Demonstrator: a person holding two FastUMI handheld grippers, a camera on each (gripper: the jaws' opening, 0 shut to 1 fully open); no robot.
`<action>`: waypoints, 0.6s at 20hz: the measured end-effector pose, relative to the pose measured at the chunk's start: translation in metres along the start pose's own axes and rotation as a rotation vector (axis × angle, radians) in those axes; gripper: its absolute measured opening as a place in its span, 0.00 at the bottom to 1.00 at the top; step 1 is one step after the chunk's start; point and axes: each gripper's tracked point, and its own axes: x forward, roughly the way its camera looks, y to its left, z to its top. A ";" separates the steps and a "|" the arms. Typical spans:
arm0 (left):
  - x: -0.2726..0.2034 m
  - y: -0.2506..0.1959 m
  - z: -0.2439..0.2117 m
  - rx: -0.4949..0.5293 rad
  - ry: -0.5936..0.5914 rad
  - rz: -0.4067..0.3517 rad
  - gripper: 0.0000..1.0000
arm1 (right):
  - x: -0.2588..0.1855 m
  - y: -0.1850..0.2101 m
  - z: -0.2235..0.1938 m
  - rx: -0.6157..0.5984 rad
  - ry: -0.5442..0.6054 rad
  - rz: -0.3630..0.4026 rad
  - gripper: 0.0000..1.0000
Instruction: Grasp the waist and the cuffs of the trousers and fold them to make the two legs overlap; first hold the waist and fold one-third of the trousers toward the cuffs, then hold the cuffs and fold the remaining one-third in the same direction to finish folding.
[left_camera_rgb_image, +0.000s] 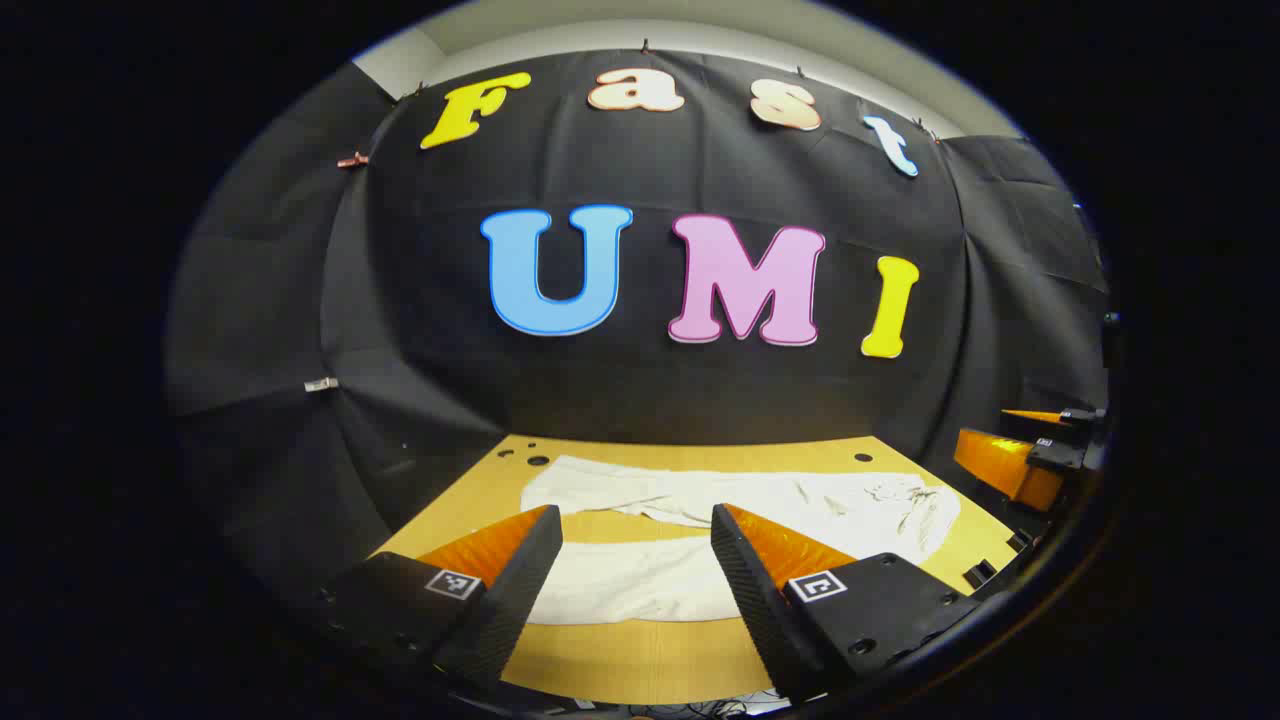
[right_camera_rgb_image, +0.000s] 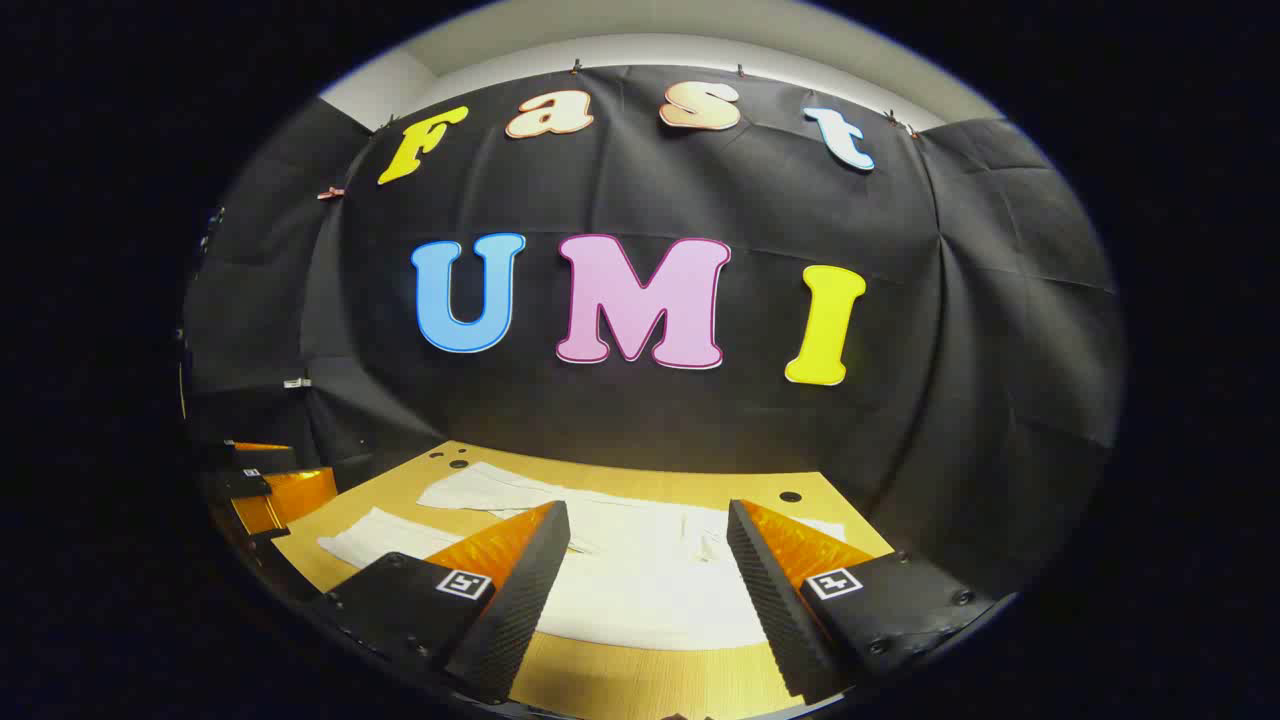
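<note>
Both tools (left_camera_rgb_image: 636, 525) (right_camera_rgb_image: 648, 520) agape above trousers (left_camera_rgb_image: 740, 500)

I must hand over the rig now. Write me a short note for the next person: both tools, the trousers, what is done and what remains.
Left tool: open, holding nothing, above the near edge of the table.
Right tool: open, holding nothing, also above the near edge.
White trousers: spread flat on the wooden table, the two legs lying apart, waist toward the right tool's side.
Done: nothing folded yet.
Left: overlap the legs, fold the waist third toward the cuffs, then fold the cuffs third.
</note>
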 end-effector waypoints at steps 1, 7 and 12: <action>0.005 -0.003 0.001 -0.004 0.000 -0.002 0.96 | 0.004 -0.005 0.002 0.003 -0.004 -0.006 0.98; 0.025 -0.012 0.015 0.026 -0.035 -0.011 0.96 | 0.021 -0.023 -0.003 0.006 0.004 -0.027 0.98; 0.034 -0.014 0.018 0.037 -0.043 -0.009 0.95 | 0.030 -0.026 -0.007 0.008 0.012 -0.024 0.98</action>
